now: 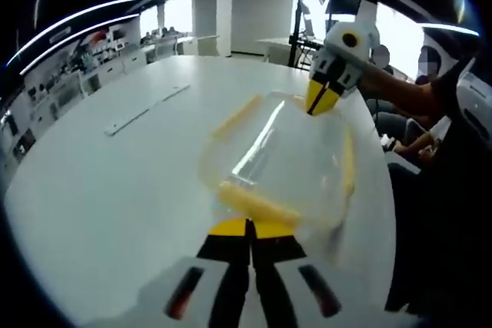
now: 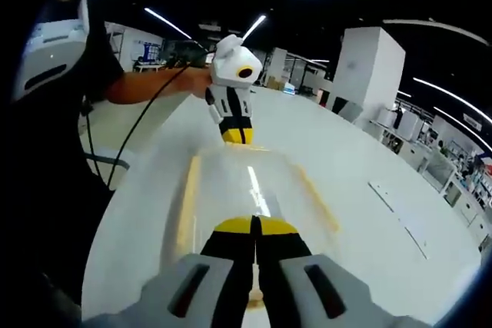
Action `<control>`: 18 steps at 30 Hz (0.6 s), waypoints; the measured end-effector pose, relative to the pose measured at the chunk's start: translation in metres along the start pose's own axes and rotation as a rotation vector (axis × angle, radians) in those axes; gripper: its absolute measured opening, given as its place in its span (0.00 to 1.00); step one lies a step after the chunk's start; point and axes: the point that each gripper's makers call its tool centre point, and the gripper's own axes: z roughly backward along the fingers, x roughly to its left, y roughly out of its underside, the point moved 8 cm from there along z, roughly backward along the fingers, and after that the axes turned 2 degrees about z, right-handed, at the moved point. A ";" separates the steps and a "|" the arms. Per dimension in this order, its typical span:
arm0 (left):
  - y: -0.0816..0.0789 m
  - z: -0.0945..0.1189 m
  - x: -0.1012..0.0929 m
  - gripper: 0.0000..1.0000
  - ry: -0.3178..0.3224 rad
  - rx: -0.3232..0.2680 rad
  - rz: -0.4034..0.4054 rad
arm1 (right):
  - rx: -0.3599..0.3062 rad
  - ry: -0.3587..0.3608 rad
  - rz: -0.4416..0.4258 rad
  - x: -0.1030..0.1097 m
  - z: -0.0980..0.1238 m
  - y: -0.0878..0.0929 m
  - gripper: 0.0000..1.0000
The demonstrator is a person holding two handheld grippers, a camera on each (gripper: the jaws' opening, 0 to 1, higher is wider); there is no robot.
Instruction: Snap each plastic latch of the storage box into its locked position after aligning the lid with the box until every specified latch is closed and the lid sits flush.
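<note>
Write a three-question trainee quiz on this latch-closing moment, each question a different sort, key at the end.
1. True or false: the left gripper has its jaws together at a yellow latch on the near end of the storage box.
2. The table is: A) black B) white C) wooden.
3. Fill in: the right gripper works the end of the box ____ the left gripper.

Key: 1 true; 2 B; 3 opposite.

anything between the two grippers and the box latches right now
Nothing visible. The left gripper sits shut against the near yellow latch of the storage box, and the right gripper sits at the opposite end latch, on the white table.
</note>
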 end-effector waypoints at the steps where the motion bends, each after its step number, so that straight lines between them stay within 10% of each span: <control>1: 0.000 0.000 -0.001 0.00 -0.001 -0.001 0.007 | -0.002 0.000 -0.003 0.000 0.000 0.000 0.00; 18: -0.004 0.001 -0.005 0.00 -0.025 0.039 -0.055 | 0.009 0.001 -0.018 0.001 0.000 -0.001 0.00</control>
